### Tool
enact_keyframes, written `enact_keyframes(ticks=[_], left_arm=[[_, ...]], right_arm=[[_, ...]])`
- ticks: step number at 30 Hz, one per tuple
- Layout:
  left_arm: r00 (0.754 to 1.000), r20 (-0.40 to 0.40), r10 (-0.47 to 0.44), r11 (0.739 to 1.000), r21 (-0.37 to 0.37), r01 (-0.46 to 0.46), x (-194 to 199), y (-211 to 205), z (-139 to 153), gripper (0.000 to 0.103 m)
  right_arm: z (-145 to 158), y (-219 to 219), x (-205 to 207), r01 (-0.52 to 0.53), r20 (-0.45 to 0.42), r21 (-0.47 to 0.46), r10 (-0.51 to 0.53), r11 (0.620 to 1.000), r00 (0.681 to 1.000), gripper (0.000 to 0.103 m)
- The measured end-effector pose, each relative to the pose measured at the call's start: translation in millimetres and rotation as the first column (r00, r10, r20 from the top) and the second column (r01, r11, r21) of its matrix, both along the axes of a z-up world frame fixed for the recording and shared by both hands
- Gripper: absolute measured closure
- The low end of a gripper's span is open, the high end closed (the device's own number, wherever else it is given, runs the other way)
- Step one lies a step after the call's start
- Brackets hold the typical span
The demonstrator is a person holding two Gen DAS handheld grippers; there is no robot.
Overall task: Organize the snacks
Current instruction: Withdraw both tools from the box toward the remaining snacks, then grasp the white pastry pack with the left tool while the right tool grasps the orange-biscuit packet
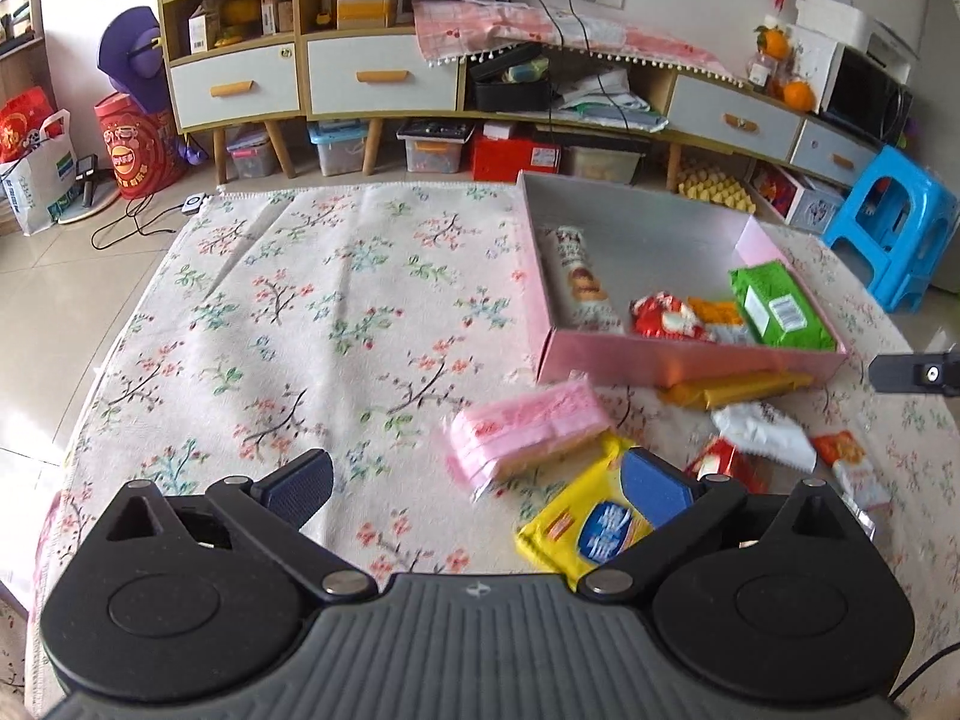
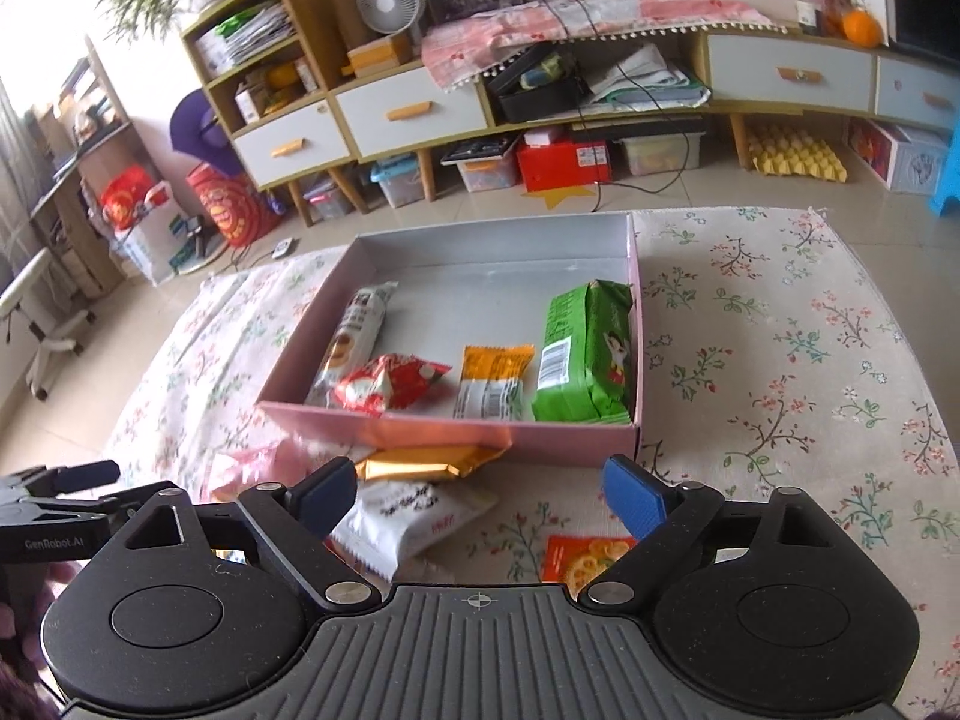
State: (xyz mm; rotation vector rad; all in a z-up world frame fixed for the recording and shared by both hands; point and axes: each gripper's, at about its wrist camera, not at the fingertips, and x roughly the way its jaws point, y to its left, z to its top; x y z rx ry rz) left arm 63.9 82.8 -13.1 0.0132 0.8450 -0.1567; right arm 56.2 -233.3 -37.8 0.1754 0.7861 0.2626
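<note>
A pink box (image 1: 690, 360) (image 2: 456, 435) sits on a floral cloth and holds a long biscuit roll (image 2: 357, 336), a red packet (image 2: 390, 384), an orange packet (image 2: 492, 381) and a green pack (image 2: 591, 354). Loose snacks lie in front of it: a pink wafer pack (image 1: 528, 435), a yellow pack (image 1: 588, 522), a gold bar (image 1: 732, 390) (image 2: 420, 462), a white packet (image 1: 762, 429) (image 2: 408, 516) and a small orange packet (image 2: 585, 558). My left gripper (image 1: 474, 486) is open and empty, low over the pink and yellow packs. My right gripper (image 2: 480, 495) is open and empty, above the white packet.
The floral cloth (image 1: 300, 330) covers the work surface. Behind it stand cabinets with drawers (image 1: 384, 81), storage bins (image 1: 432, 150) on the floor and a blue stool (image 1: 894, 222) at the right. The other gripper shows at the left edge of the right wrist view (image 2: 54, 492).
</note>
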Motion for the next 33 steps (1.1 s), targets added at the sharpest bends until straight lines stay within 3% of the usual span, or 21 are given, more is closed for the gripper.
enact_keyframes(ticks=[8, 12, 20, 23, 28, 33], left_arm=[[0.998, -0.057, -0.029, 0.999, 0.021, 0.03, -20, 8, -18, 0.001], [0.994, -0.09, -0.054, 0.998, 0.009, 0.055, -28, 8, -26, 0.001], [0.974, -0.127, -0.185, 0.983, -0.022, 0.184, -36, -10, -33, 0.001], [0.962, -0.139, -0.237, 0.971, -0.029, 0.235, -38, -21, -37, 0.003], [0.938, -0.17, -0.301, 0.952, 0.008, 0.307, -40, -39, -46, 0.017], [0.932, -0.152, -0.328, 0.939, 0.05, 0.339, -41, -49, -48, 0.023]], right_arm=[[-19, 11, -11, -0.033, -0.047, -0.12, 0.028, 0.992, 0.999, 0.009], [-35, 10, -9, 0.007, -0.125, -0.197, -0.032, 0.98, 0.992, 0.009], [-62, -10, 1, 0.088, -0.269, -0.185, -0.137, 0.979, 0.953, 0.009], [-67, -11, 2, 0.1, -0.284, -0.177, -0.148, 0.979, 0.947, 0.009], [-73, -5, 5, 0.087, -0.269, -0.219, -0.146, 0.972, 0.952, 0.009], [-74, -2, 9, 0.082, -0.245, -0.241, -0.142, 0.967, 0.959, 0.009]])
